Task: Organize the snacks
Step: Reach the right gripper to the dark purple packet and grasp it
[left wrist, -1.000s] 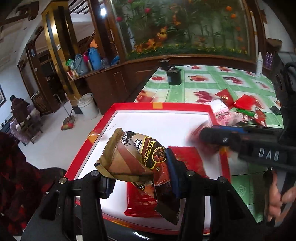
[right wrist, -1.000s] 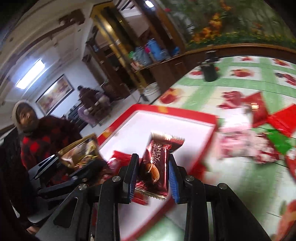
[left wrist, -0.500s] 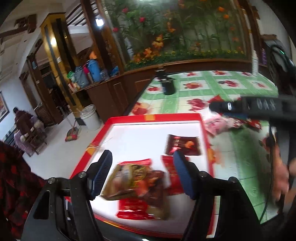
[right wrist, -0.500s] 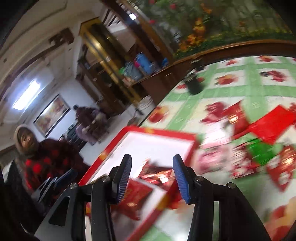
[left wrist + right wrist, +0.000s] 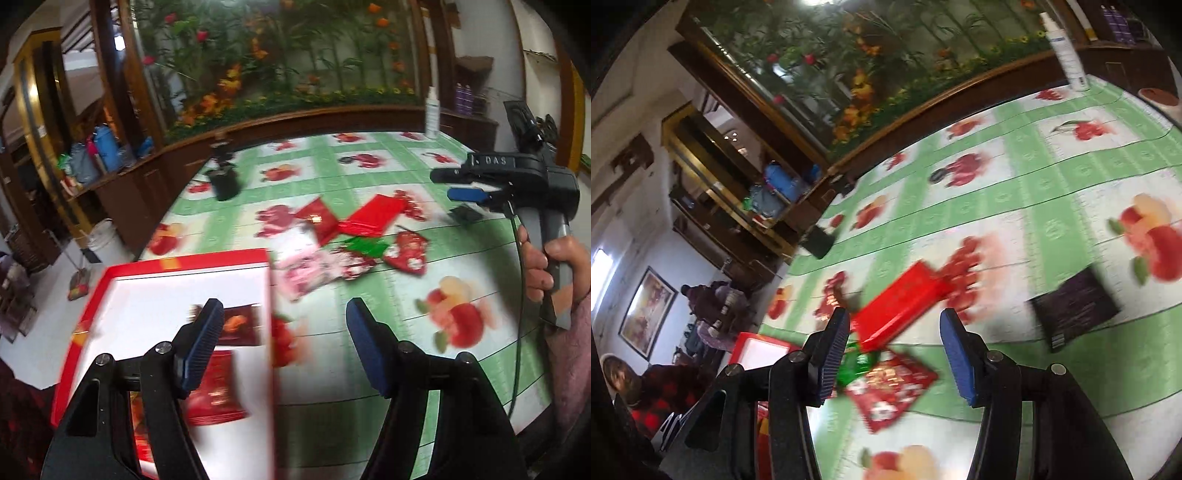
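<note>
A red-rimmed white tray [image 5: 192,264] lies at the table's left and holds a dark brown snack packet [image 5: 240,325] and red packets [image 5: 216,391]. My left gripper [image 5: 284,347] is open and empty, above the tray's right edge. Loose snacks lie mid-table: a long red packet [image 5: 373,216], a pink packet [image 5: 303,275], a green one [image 5: 364,247]. My right gripper [image 5: 892,349] is open and empty, over the long red packet [image 5: 899,310], a green packet [image 5: 855,365] and a red patterned packet [image 5: 892,384]. It also shows in the left wrist view [image 5: 465,194].
A black packet [image 5: 1075,306] lies right of the snacks. A black cup [image 5: 223,182] stands at the table's far left, a white spray bottle [image 5: 432,112] at the far edge. A person in red plaid [image 5: 646,387] sits left of the table.
Both grippers opened and dropped their packets into the tray. Both then swung right, away from the tray, towards the loose snacks.
</note>
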